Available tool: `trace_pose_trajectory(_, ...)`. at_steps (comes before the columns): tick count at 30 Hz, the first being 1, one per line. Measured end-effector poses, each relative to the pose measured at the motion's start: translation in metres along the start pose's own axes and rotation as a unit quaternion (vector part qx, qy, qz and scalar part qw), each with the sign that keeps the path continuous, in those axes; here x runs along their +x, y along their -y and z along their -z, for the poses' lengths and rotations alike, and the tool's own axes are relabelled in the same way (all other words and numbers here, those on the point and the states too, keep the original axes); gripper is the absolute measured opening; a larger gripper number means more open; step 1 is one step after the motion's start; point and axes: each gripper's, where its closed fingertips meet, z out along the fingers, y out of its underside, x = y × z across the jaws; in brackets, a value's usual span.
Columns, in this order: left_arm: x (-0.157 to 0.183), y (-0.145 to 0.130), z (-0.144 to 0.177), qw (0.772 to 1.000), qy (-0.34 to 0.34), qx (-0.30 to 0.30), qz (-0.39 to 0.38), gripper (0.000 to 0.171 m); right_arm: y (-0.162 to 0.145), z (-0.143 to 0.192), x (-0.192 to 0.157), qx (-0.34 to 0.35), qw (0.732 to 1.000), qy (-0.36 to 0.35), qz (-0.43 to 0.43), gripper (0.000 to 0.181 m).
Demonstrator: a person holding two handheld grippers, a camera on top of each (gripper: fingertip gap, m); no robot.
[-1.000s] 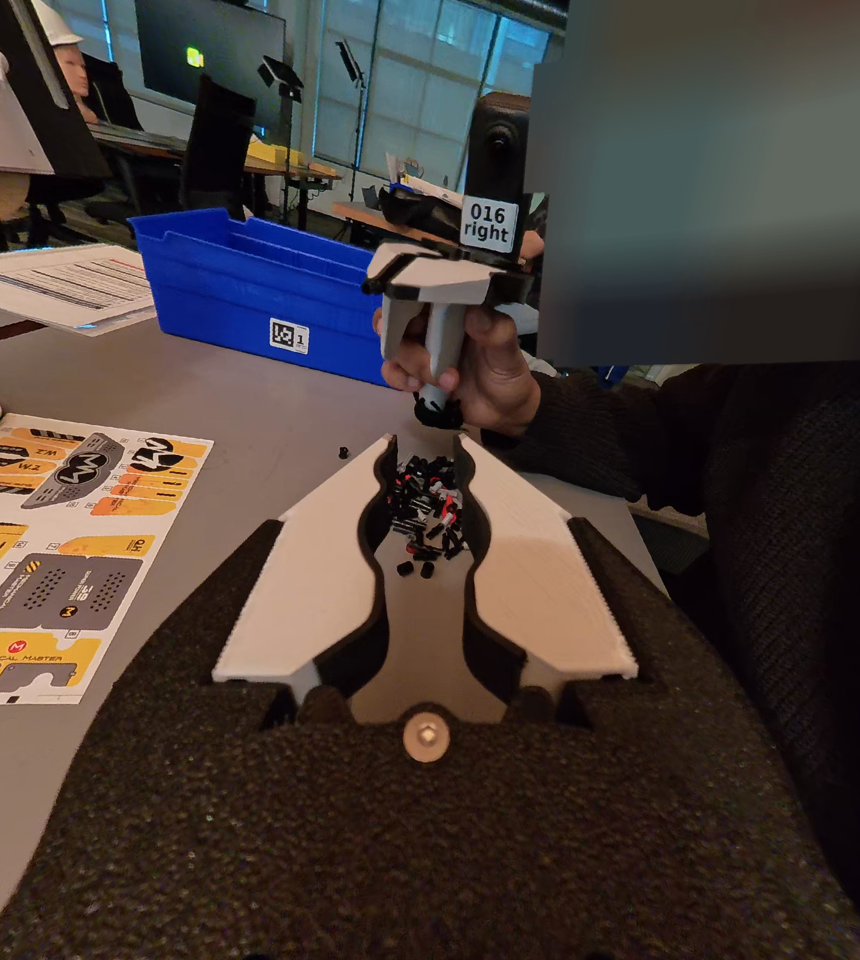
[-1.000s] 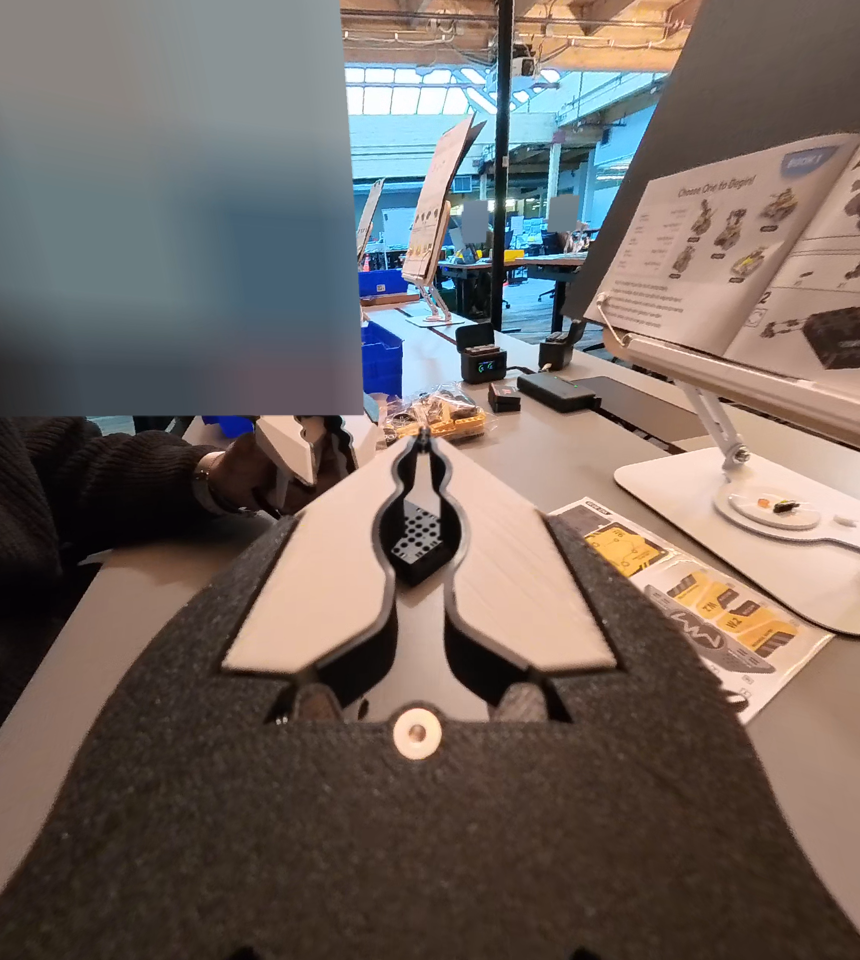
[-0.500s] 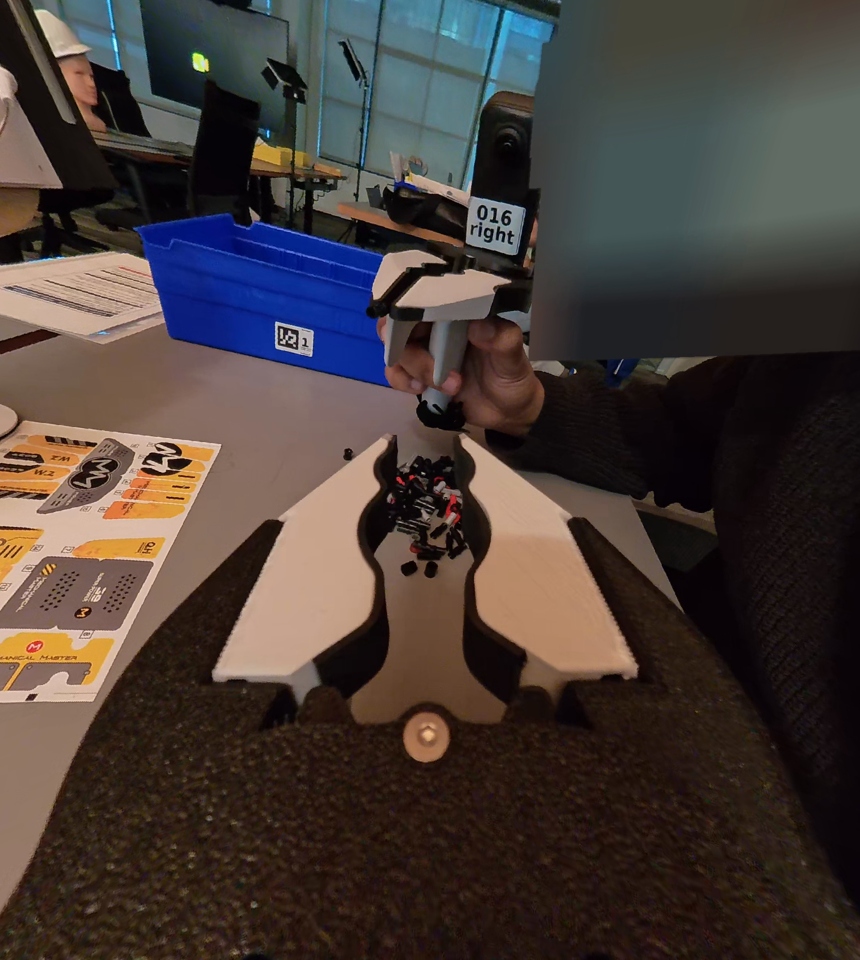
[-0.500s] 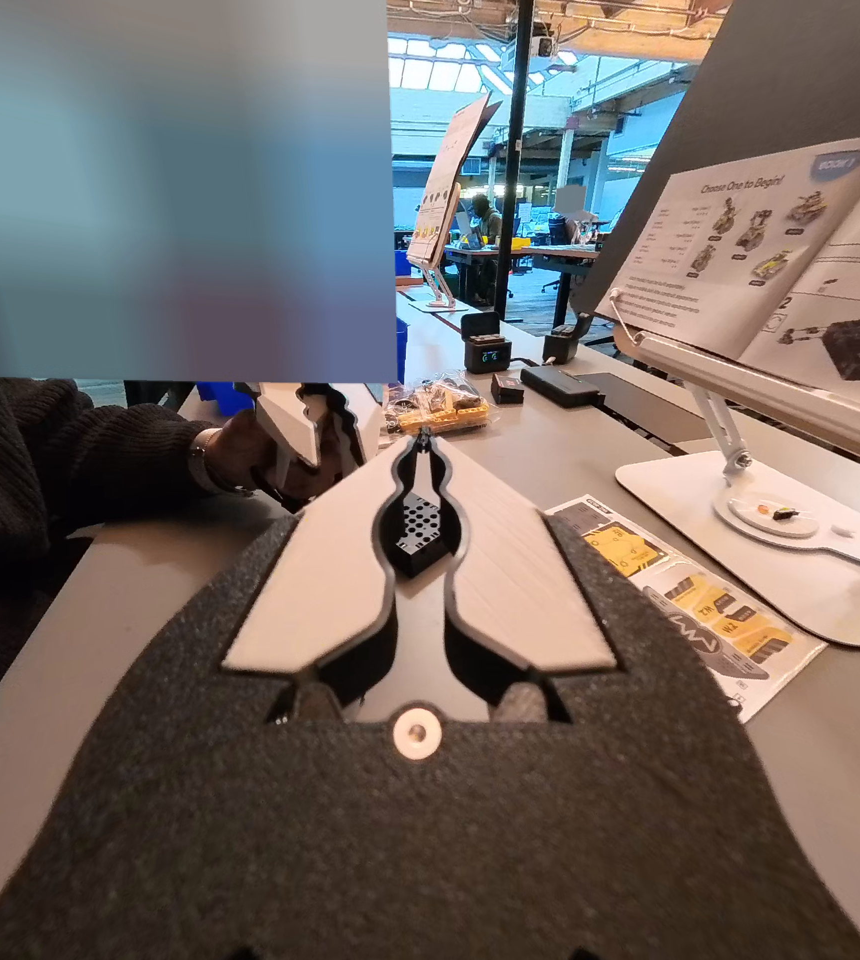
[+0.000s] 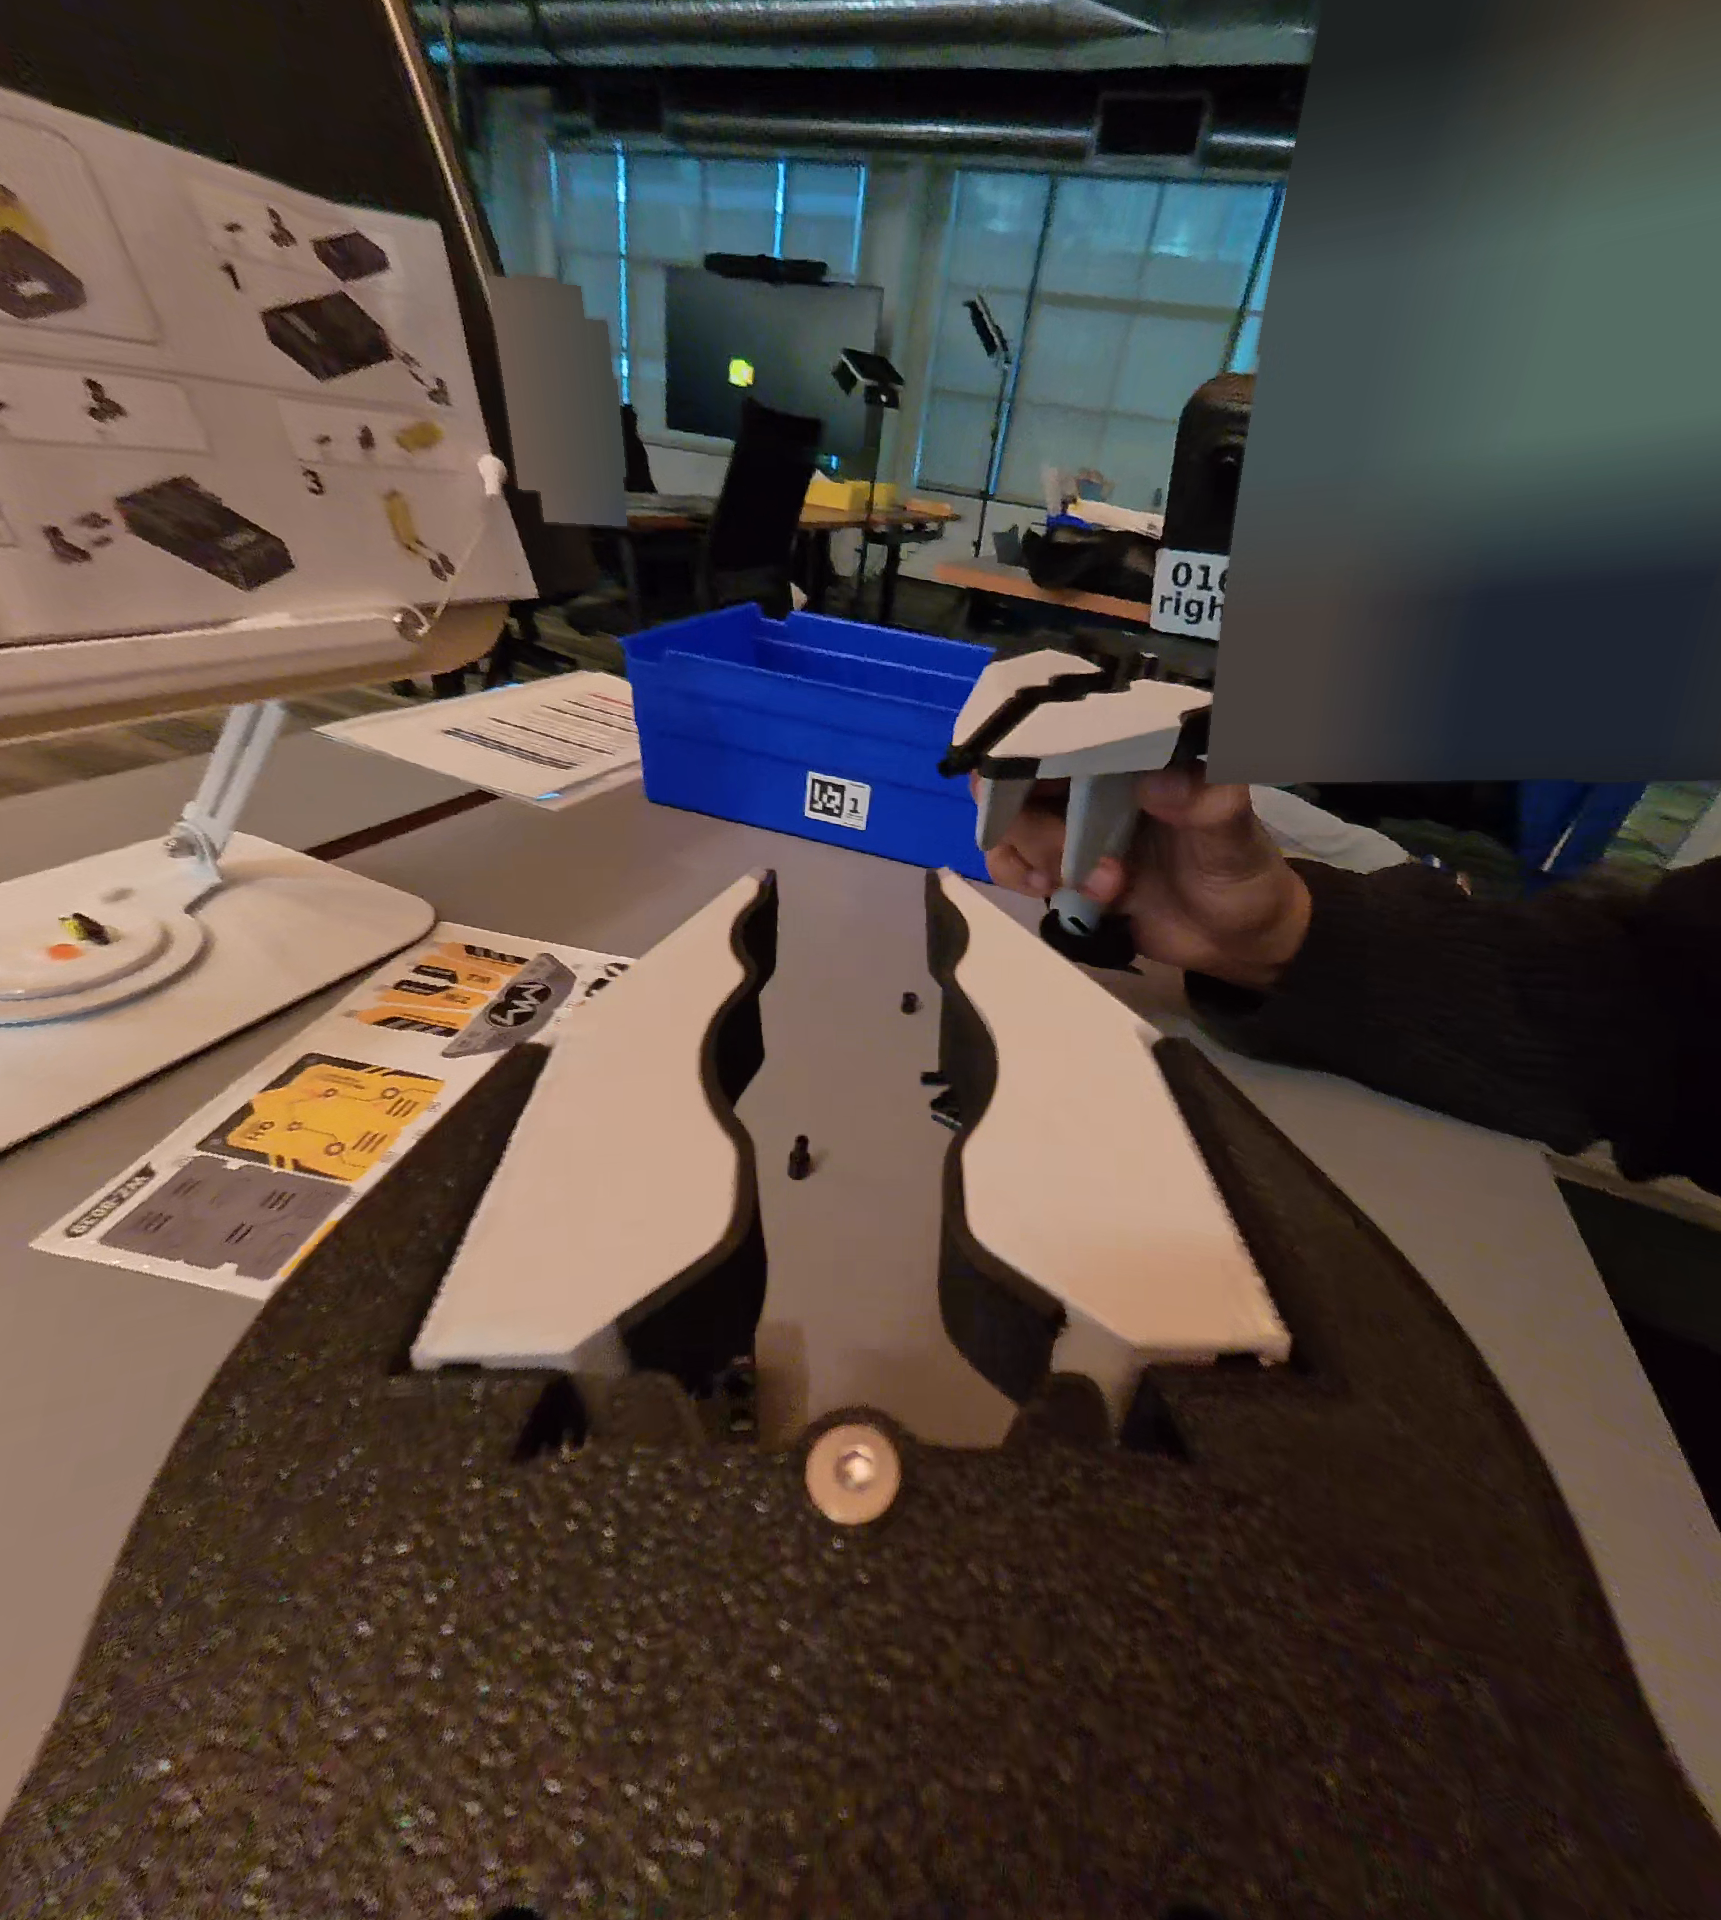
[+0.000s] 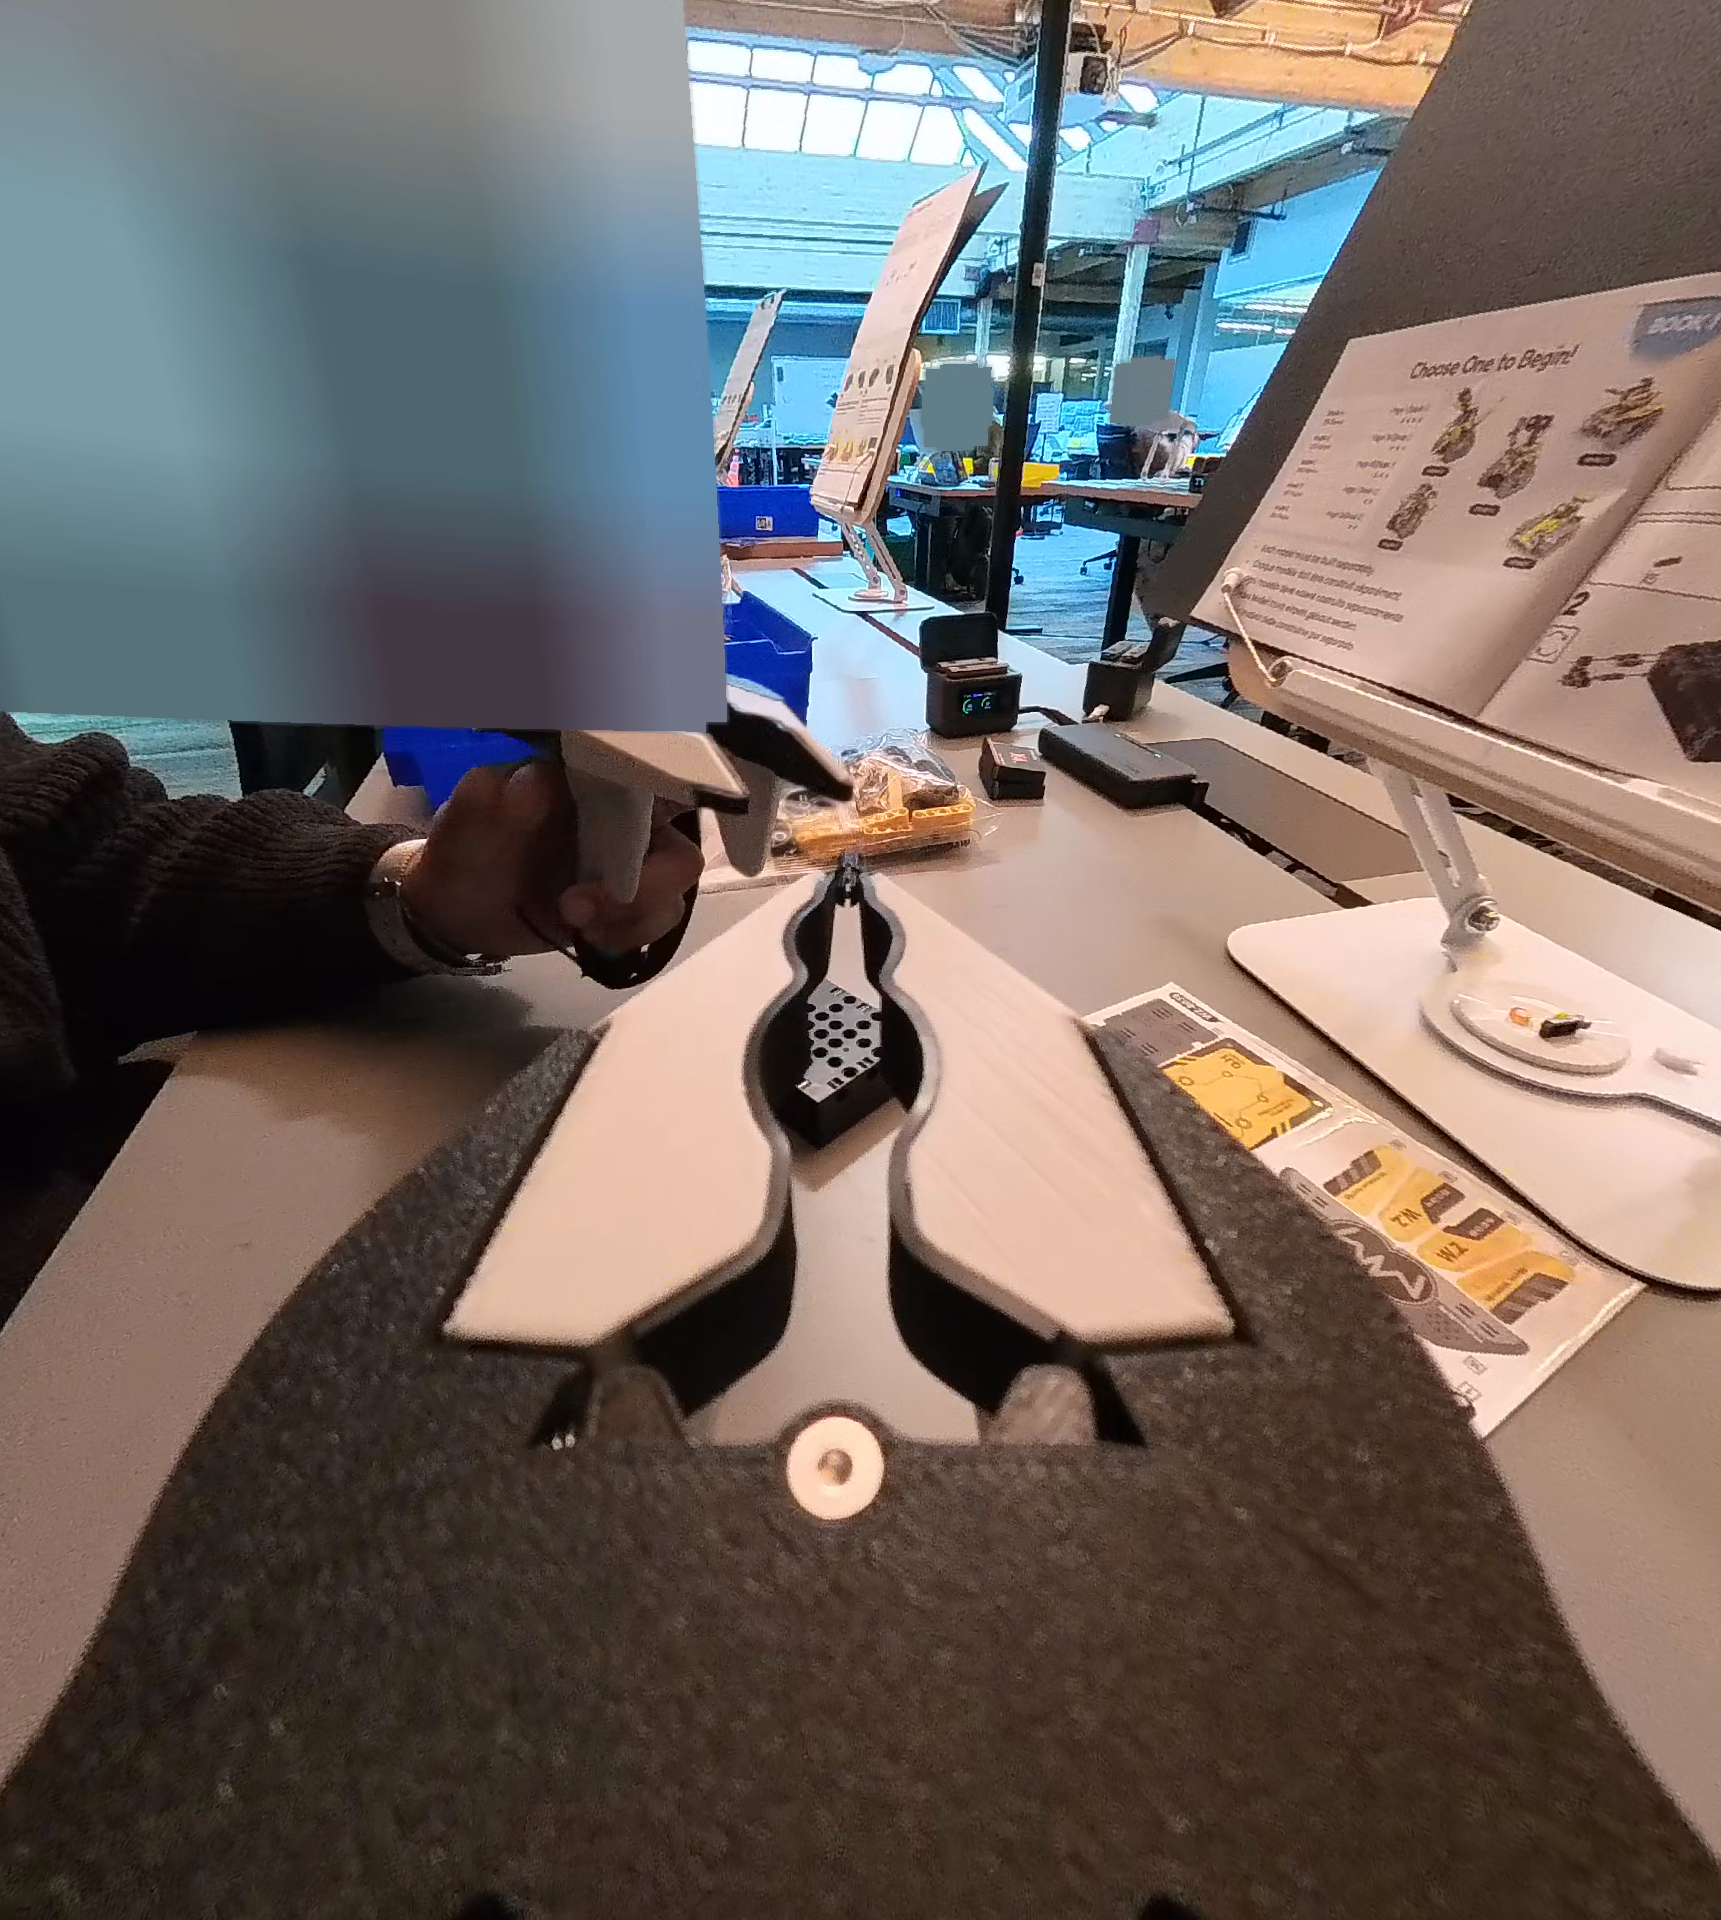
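My left gripper (image 5: 848,883) is open and empty, low over the grey table (image 5: 835,935). A few small black pins (image 5: 799,1155) lie loose on the table between its fingers, and more peek out by the right finger (image 5: 941,1091). My right gripper (image 6: 848,883) is shut, fingertips together, with a black perforated block (image 6: 835,1060) sitting in the wide recess between its fingers. A hand holds it above the table to the right in the left wrist view (image 5: 970,727). The left gripper shows in the right wrist view (image 6: 794,779), also held by a hand.
A blue bin (image 5: 804,717) stands at the back. A white book stand (image 5: 160,914) with an open instruction booklet (image 5: 160,364) is on the left, with a yellow sticker sheet (image 5: 316,1132) before it. A bag of yellow parts (image 6: 887,810) and black cases (image 6: 970,696) lie farther off. About 7 cm separates my left fingertips from my right.
My left gripper has swung left, off the pile of pins, and its fingers stand a little wider. The book stand has come into its view. The right gripper has stayed shut on the block.
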Motion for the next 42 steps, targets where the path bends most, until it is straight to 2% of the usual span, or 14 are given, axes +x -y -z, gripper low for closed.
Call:
trace_pose_trajectory(6,-0.002,0.001,0.001,1.0,0.006,0.004,-0.001,0.031,-0.001,-0.001,0.001,-0.006,1.0,-0.005,0.008,0.004)
trace_pose_trajectory(11,-0.022,-0.003,0.002,0.997,0.073,-0.011,-0.021,0.031,-0.011,-0.002,0.007,-0.021,1.0,-0.015,0.007,0.004)
trace_pose_trajectory(19,-0.029,-0.002,0.003,0.995,0.1,-0.002,-0.023,0.031,-0.011,-0.001,0.01,-0.023,1.0,-0.02,0.004,0.004)
trace_pose_trajectory(22,-0.04,0.013,0.013,0.989,0.14,0.042,-0.014,0.041,-0.013,-0.002,0.011,-0.026,0.999,-0.021,0.005,0.004)
trace_pose_trajectory(26,-0.048,0.036,0.032,0.983,0.158,0.094,-0.006,0.067,-0.013,-0.003,0.011,-0.03,0.999,-0.025,0.005,0.004)
trace_pose_trajectory(30,-0.046,0.053,0.05,0.984,0.15,0.093,-0.019,0.071,-0.016,-0.005,0.012,-0.043,0.998,-0.034,0.005,0.004)
trace_pose_trajectory(32,-0.041,0.049,0.056,0.99,0.121,0.072,-0.023,0.082,-0.021,-0.007,0.012,-0.055,0.998,-0.034,-0.001,0.004)
trace_pose_trajectory(37,-0.05,0.015,0.067,0.995,0.097,-0.027,-0.027,0.081,-0.03,-0.011,0.012,-0.078,0.996,-0.033,-0.005,0.005)
trace_pose_trajectory(39,-0.045,-0.008,0.066,0.989,0.09,-0.1,-0.058,0.081,-0.032,-0.011,0.011,-0.084,0.996,-0.035,0.0,0.005)
trace_pose_trajectory(42,-0.041,-0.058,0.059,0.968,0.088,-0.217,-0.09,0.081,-0.033,-0.012,0.01,-0.089,0.995,-0.036,0.007,0.005)
